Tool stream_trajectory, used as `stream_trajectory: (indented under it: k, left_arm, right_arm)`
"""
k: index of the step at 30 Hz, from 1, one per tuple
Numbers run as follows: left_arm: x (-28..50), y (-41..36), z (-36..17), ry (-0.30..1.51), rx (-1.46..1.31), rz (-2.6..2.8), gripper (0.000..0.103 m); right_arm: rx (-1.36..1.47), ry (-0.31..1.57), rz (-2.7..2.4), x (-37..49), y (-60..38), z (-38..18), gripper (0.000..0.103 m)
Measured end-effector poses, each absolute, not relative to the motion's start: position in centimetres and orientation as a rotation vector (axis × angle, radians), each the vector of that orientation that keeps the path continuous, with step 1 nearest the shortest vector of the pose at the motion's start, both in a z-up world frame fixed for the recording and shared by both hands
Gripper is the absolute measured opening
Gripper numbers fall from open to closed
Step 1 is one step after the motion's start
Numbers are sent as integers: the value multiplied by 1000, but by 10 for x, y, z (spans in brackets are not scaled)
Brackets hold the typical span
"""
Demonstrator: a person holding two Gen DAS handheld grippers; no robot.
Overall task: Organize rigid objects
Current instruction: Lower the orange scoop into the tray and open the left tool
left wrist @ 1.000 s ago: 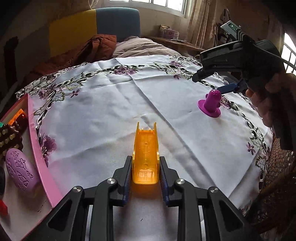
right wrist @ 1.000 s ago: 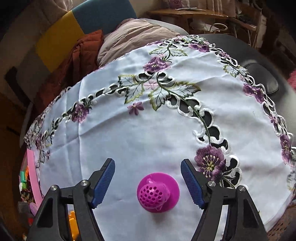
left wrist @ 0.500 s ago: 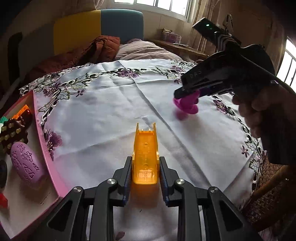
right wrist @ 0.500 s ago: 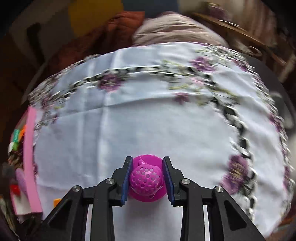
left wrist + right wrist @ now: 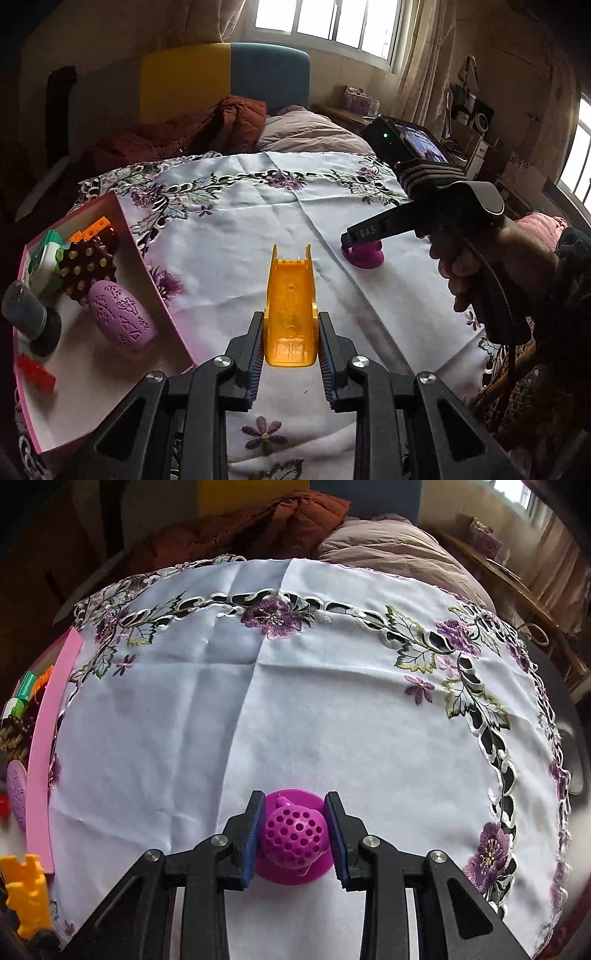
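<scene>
My left gripper (image 5: 290, 356) is shut on an orange plastic slide piece (image 5: 290, 310), held above the white embroidered tablecloth (image 5: 236, 236). My right gripper (image 5: 294, 836) is shut on a magenta perforated dome piece with a round flange (image 5: 293, 836), held above the cloth. In the left wrist view that magenta piece (image 5: 364, 254) shows under the right gripper's black body (image 5: 424, 218). The orange piece also shows at the lower left of the right wrist view (image 5: 27, 890). A pink-walled box (image 5: 140, 258) stands at the left.
The box holds a lilac patterned oval (image 5: 120, 317), a brown studded piece (image 5: 86, 266), a dark cylinder (image 5: 27, 314), a red block (image 5: 35, 371) and a green-white item (image 5: 46, 258). A bed with blankets (image 5: 236, 125) lies beyond the table. The person's hand (image 5: 491, 266) is at the right.
The right gripper closed on the magenta piece, lifted it and carried it leftward. The left gripper, still holding the orange piece, rose and drew back, bringing more of the box into view.
</scene>
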State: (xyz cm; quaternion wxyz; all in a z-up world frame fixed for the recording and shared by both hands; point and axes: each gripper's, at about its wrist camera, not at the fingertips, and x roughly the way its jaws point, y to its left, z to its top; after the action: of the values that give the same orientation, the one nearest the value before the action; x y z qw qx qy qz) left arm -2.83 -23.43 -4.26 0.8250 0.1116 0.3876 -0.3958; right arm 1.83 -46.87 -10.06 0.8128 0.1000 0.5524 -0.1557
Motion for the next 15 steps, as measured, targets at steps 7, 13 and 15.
stream_trajectory:
  k: [7, 13, 15]
  left_arm:
    - [-19, -217, -37, 839, 192, -793, 26]
    - [-15, -207, -32, 840, 159, -776, 26]
    - [-13, -203, -31, 842, 143, -771, 26]
  right_arm:
    - [184, 1178, -332, 19, -465, -100, 33]
    - [145, 1175, -335, 19, -462, -100, 33]
    - [133, 1174, -334, 20, -461, -100, 33]
